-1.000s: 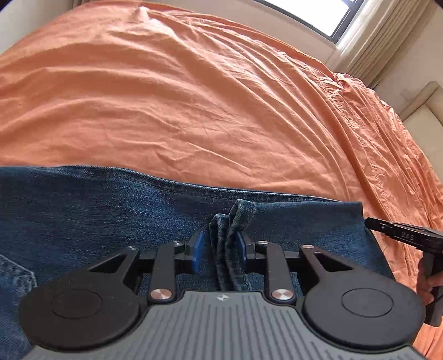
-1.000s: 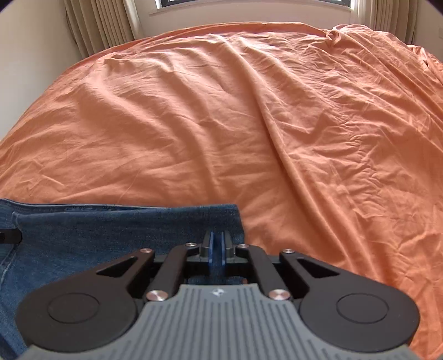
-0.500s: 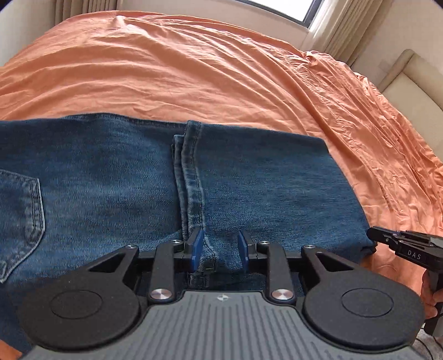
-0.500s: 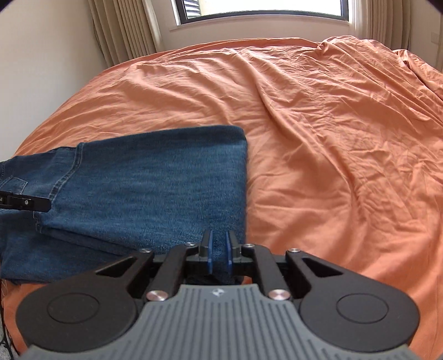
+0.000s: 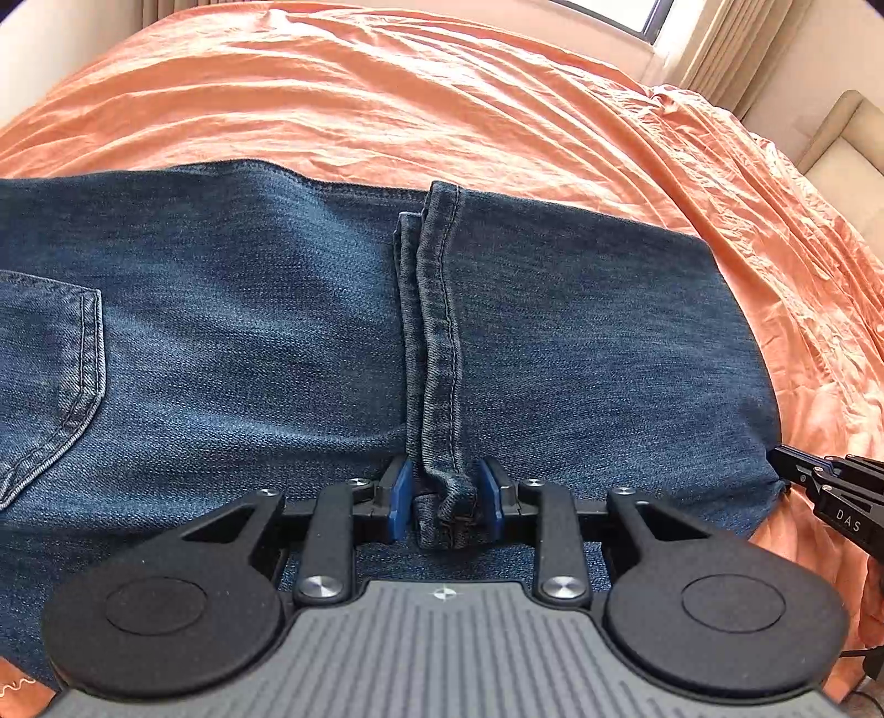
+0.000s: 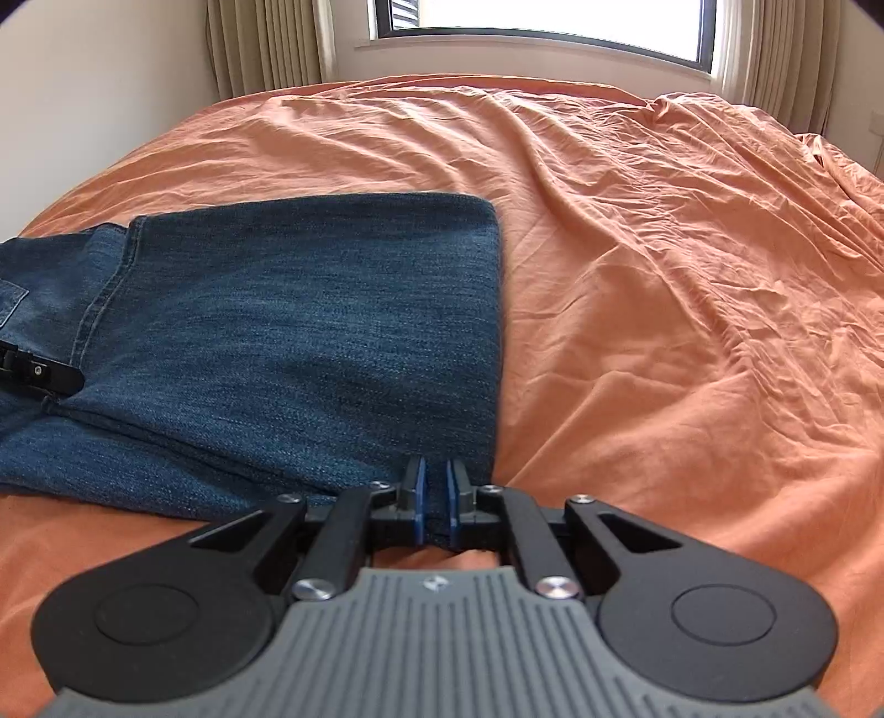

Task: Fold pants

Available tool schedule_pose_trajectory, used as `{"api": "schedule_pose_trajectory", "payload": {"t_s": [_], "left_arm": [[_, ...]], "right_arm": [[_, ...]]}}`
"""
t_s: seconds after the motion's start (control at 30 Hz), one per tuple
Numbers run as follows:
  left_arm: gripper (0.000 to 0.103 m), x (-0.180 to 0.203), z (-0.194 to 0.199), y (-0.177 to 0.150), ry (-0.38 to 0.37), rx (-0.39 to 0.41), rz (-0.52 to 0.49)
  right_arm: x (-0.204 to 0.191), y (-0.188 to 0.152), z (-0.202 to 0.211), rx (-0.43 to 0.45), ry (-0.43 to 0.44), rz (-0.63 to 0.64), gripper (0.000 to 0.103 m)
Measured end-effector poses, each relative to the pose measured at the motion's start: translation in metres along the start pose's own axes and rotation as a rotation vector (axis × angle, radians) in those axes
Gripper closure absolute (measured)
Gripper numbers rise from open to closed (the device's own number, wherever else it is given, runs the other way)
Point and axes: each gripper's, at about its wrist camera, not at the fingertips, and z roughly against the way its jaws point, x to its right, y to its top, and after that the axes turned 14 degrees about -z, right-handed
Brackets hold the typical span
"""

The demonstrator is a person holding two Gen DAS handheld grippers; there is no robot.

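Blue jeans [image 5: 276,342] lie folded flat on the orange bed sheet [image 5: 442,105]. The leg hems [image 5: 439,342] run across the upper layer, and a back pocket [image 5: 50,375] shows at the left. My left gripper [image 5: 445,494] is open, its pads either side of the near end of the hems. In the right wrist view the jeans [image 6: 309,342] lie at the left. My right gripper [image 6: 435,500] has its jaws slightly apart around the near corner of the folded edge. The right gripper's tip also shows in the left wrist view [image 5: 829,486].
The orange sheet [image 6: 663,276] spreads wrinkled to the right and far side. A window [image 6: 541,22] and curtains [image 6: 265,49] stand behind the bed. A beige chair [image 5: 845,138] stands at the far right. The left gripper's tip [image 6: 38,373] rests over the jeans.
Both grippers laid the jeans' fold down and drew back toward the near edge. The left gripper let go of the hems and opened. The right jaws parted slightly.
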Motion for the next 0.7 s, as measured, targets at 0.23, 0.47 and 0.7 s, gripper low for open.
{"api": "schedule_pose_trajectory", "payload": {"t_s": [0.23,0.47,0.7], "left_arm": [[0.056,-0.024,0.050,-0.009,0.071,0.135,0.122],[0.050,-0.067,0.110,-0.012,0.202,0.194,0.242],[0.041,-0.125,0.151,-0.024,0.267,0.201,0.435]], "right_arm": [[-0.015,-0.002,0.028,0.113,-0.034,0.101,0.092],[-0.068,0.020,0.054,0.127,0.091,0.205,0.069],[-0.151,0.040,0.049,0.098,0.245,0.475,0.069]]}}
